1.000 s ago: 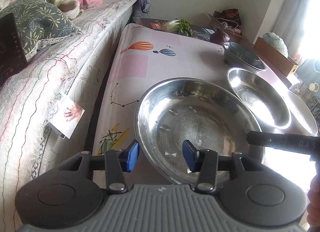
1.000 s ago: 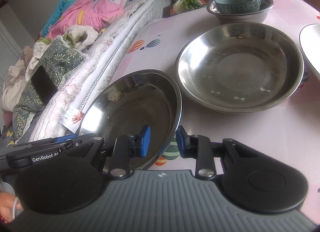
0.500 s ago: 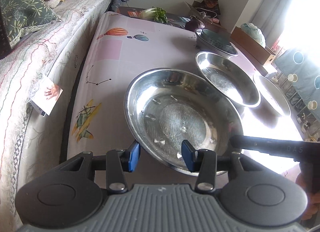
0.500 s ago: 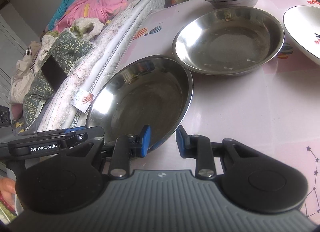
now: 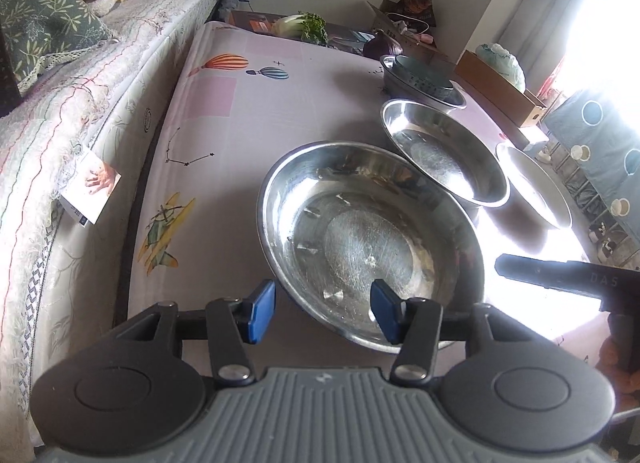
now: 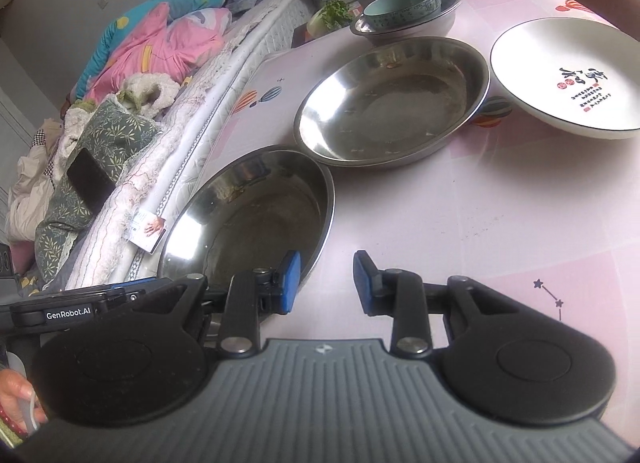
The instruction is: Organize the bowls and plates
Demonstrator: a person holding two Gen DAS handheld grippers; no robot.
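Pink patterned table (image 6: 500, 199) beside bed (image 5: 80, 95). Near steel plate (image 5: 372, 239) lies at table's near edge, rim between left gripper (image 5: 323, 308) jaws, which are opening, pads clear of metal. Right gripper (image 6: 326, 283) just right of same rim, jaws opening, nothing between. Second steel plate (image 6: 394, 101) behind; white plate (image 6: 568, 75) at right; stacked bowls (image 6: 408, 11) farthest

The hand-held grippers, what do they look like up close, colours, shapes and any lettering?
Both match: the left hand-held gripper and right hand-held gripper have blue pads on black fingers with silver pivot bolts, round black side housings and a ribbed grey body. White "GenRobot.AI" lettering marks one black bar, faint "DAS" another.
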